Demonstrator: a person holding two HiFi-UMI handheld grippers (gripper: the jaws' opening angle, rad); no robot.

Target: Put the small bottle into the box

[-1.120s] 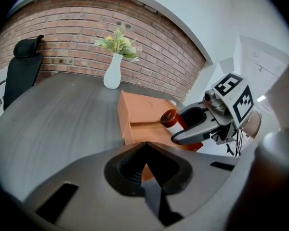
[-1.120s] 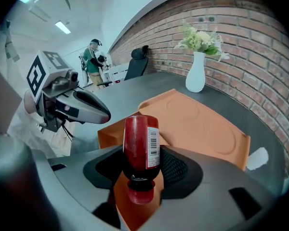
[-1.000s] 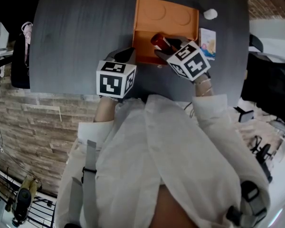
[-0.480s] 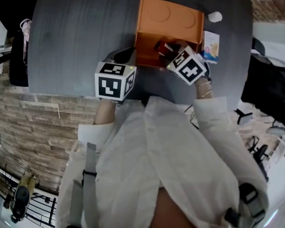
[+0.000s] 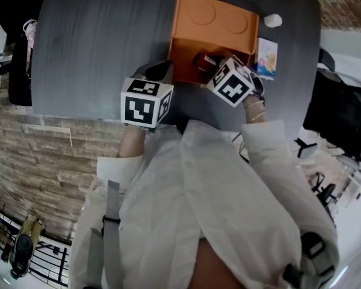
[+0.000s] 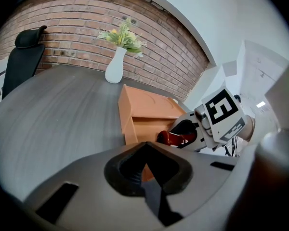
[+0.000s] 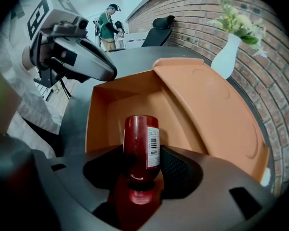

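Note:
The orange box stands on the dark table with its lid swung open toward the far side. My right gripper is shut on the small red bottle, which has a white barcode label. Held cap toward the camera, the bottle hangs over the box's near opening, its base pointing at the orange inside. My left gripper rests shut and empty just left of the box's near corner. From the left gripper view, the box, the bottle and the right gripper lie ahead to the right.
A white vase with green flowers stands beyond the box. A printed card lies right of the box. A black chair stands at the table's far left, and a person works in the background.
My right gripper has carried the bottle a little left and lower toward the box opening. The left gripper has stayed put.

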